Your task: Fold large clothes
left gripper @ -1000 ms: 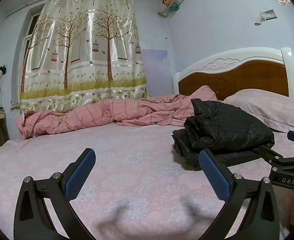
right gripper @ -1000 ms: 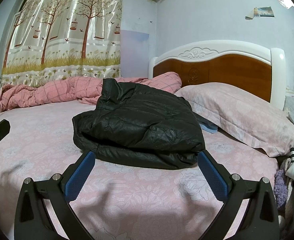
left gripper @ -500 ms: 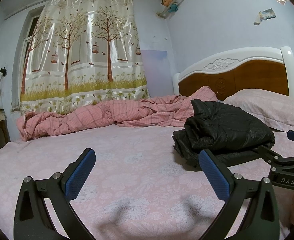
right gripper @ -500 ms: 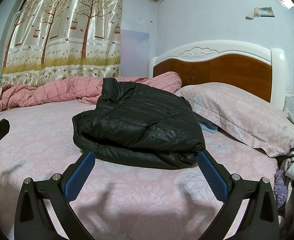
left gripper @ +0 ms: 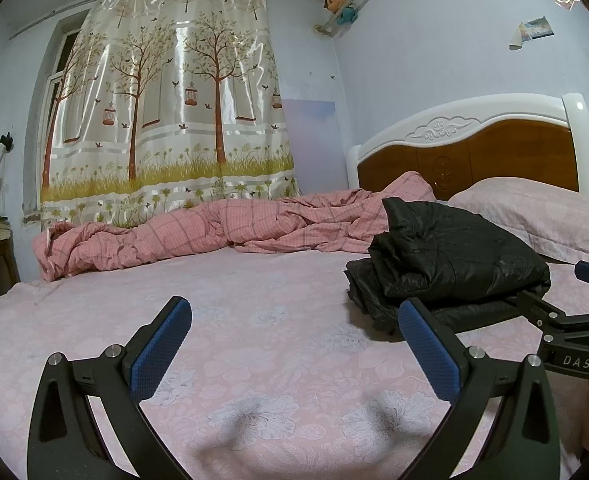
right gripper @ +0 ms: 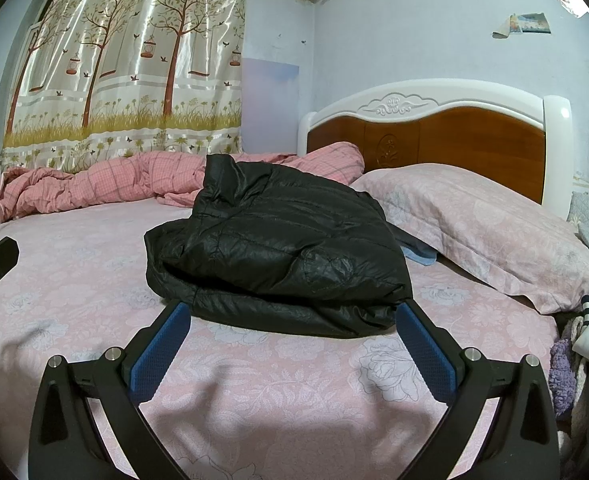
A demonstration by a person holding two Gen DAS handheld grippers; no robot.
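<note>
black puffy quilted jacket (right gripper: pixel 278 252) lies folded into a thick bundle on the pink floral bedsheet (right gripper: pixel 294 360), and everything else sits around it. just behind the jacket, toward the wall, a crumpled pink checked duvet (left gripper: pixel 222 228) stretches along the far edge of the bed below the tree-and-birdcage printed curtain (left gripper: pixel 166 120). beside the jacket on the headboard side rests a pale pink floral pillow (right gripper: pixel 482 224), backed by the white and brown wooden headboard (right gripper: pixel 434 128). the right gripper (right gripper: pixel 294 350) hovers just in front of the jacket's near edge, its blue-padded tongs spread wide apart and holding nothing. the left gripper (left gripper: pixel 294 348) hangs over bare sheet off to the jacket's window side, tongs likewise wide apart and empty, well clear of the fabric.
</note>
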